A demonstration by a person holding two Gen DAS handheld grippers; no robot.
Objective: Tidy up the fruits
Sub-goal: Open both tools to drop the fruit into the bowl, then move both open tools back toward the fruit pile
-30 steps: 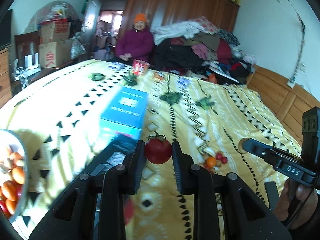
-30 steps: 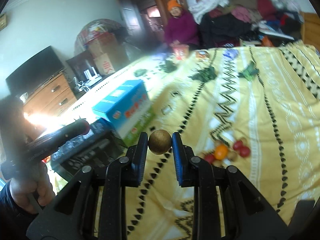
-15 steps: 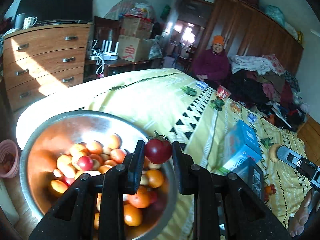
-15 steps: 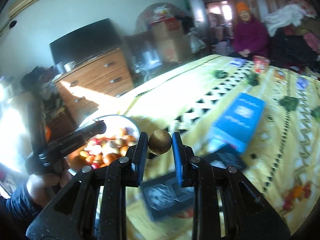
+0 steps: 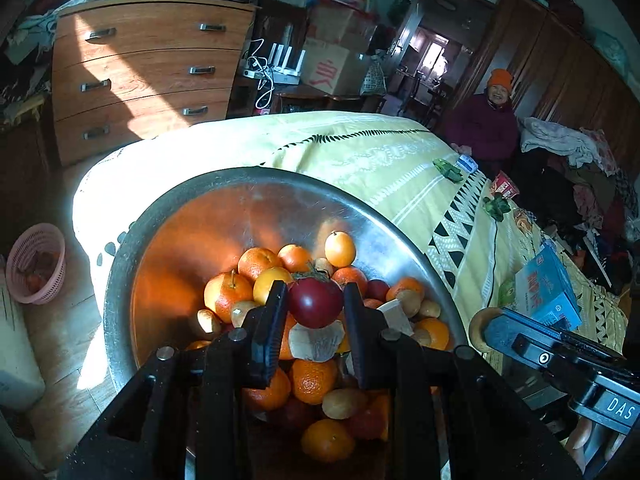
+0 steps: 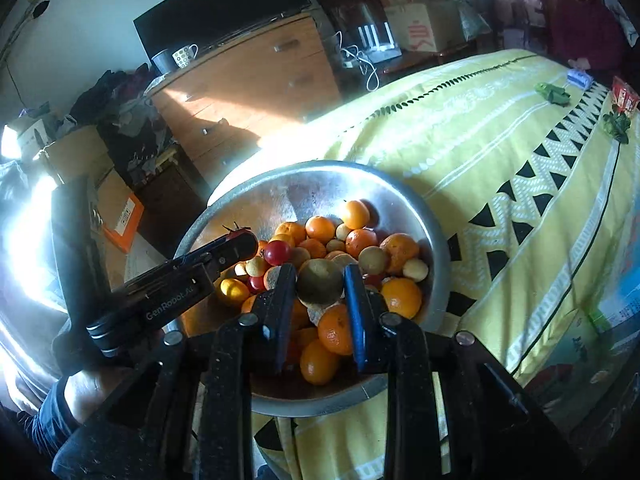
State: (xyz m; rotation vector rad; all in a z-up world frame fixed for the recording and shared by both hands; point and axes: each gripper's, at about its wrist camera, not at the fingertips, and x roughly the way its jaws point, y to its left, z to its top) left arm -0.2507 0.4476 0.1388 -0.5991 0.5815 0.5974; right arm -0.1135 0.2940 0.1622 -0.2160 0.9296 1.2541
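Over the metal bowl (image 5: 256, 196), both tongs tilt downward — left tongs (image 5: 315, 307) clamping a red fruit (image 5: 315, 307), right tongs (image 6: 320, 287) a brown fruit (image 6: 320, 287).

Your left gripper (image 5: 315, 305) points forward and downward, its two black jaws upright and parallel, clamped on a red fruit (image 5: 316, 307) at the tips. Your right gripper (image 6: 320, 286) points forward and downward likewise, its jaws clamped on a brown fruit (image 6: 320, 288). In the right wrist view, the left gripper enters from the left side, and your left hand (image 6: 94, 390), with a dark sleeve at the wrist, grips its handle. In the left wrist view, the right gripper enters from the right edge, with your right hand's fingers (image 5: 586, 436) wrapped beneath its handle.
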